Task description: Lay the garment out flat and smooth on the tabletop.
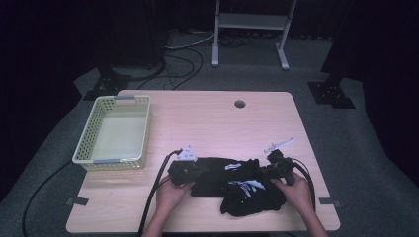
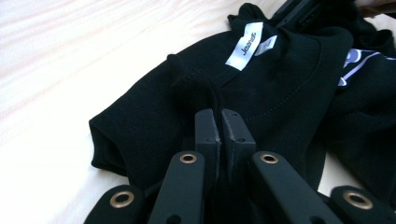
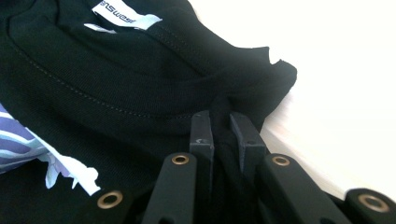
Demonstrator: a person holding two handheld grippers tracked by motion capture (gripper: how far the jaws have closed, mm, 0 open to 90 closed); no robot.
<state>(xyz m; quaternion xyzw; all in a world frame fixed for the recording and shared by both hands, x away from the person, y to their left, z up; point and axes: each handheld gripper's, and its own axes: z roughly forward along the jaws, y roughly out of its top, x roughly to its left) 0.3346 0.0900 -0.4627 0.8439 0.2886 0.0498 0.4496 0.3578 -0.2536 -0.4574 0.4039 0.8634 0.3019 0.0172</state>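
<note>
A black T-shirt with a white and purple print lies crumpled at the front of the wooden table. My left gripper sits at its left edge. In the left gripper view the jaws are pressed together on a raised fold of the shirt, near the neck label. My right gripper is at the shirt's right edge. Its jaws pinch a fold of the black fabric near the collar, below the neck label. A hand holds each gripper.
A pale yellow perforated basket stands at the table's left side, with nothing in it. A cable hole sits near the far edge. Cables trail off the front edge. A white stand is on the floor beyond the table.
</note>
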